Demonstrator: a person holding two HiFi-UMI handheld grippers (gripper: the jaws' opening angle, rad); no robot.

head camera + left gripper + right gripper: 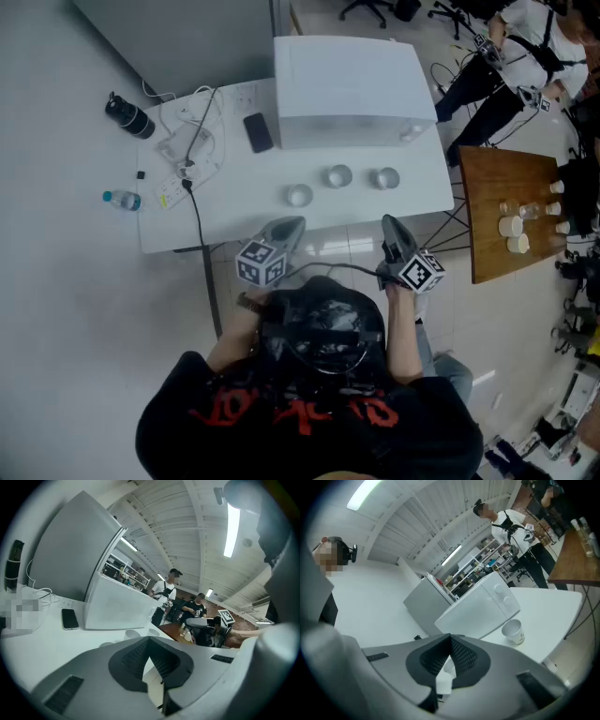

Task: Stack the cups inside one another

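On the white table (pixel 234 214), at the centre of the head view, three paper cups stand upright in a row, each apart from the others: the left cup (pixel 299 195), the middle cup (pixel 339 175) and the right cup (pixel 387 177). Each cup stands alone, with none set inside another.

Behind the row, toward the top of the frame, stands a white appliance (pixel 352 89). A phone (pixel 258 131) lies flat just to the left of it. A power strip (pixel 173 192) with cables, a black bottle (pixel 129 117) and a water bottle (pixel 122 199) occupy the left end of the table. A wooden table (pixel 497 178) carrying small cups is at the right edge of the frame.

Left gripper (pixel 289 223): positioned at the near table edge, below the left cup and clear of it. Its own view shows the jaws clenched tip to tip with nothing between them.

Right gripper (pixel 389 225): positioned at the near table edge, below the right cup and clear of it. Its jaws are likewise clenched and grasp nothing. In its own view the right cup appears at the lower right, beside the appliance.
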